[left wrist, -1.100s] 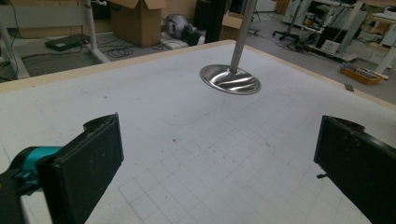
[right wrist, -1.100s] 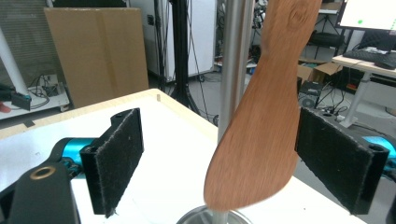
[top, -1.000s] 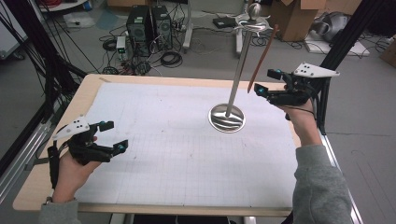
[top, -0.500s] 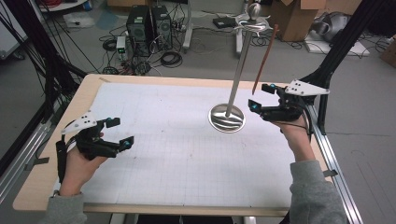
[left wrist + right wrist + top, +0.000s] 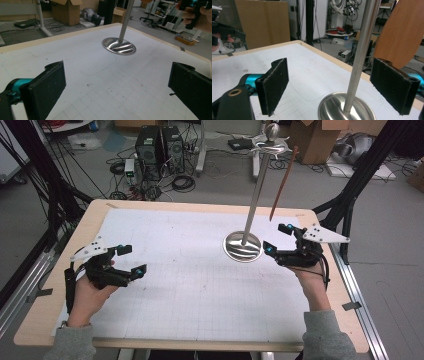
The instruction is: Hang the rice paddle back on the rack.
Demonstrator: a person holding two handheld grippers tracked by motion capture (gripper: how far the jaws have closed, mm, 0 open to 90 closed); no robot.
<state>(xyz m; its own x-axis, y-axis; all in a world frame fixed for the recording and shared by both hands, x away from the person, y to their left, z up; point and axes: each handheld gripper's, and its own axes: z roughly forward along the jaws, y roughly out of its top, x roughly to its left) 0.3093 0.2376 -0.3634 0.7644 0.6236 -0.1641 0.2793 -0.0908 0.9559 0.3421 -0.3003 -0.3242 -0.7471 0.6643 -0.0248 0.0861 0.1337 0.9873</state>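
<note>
A steel stand with a round base (image 5: 242,246) and a tall pole (image 5: 256,190) rises from the white mat, right of centre. A brown wooden utensil (image 5: 284,182) hangs from the hooks at the stand's top. My right gripper (image 5: 276,238) is open just right of the base, low over the table. In the right gripper view the pole (image 5: 359,55) stands between my jaws (image 5: 333,85), a little beyond them, with the wooden utensil (image 5: 402,35) behind. My left gripper (image 5: 133,260) is open over the mat's left side, far from the stand base (image 5: 119,46), with nothing between its jaws (image 5: 120,87).
The wooden table's edge (image 5: 327,270) runs close beside my right hand. Black frame posts (image 5: 350,195) stand off the right corner. Computers and cables (image 5: 160,150) lie on the floor beyond the table. The white gridded mat (image 5: 190,285) stretches between my grippers.
My right gripper has come down and back toward me, ending beside the stand's base. My left gripper has shifted slightly forward and right. Both stayed open.
</note>
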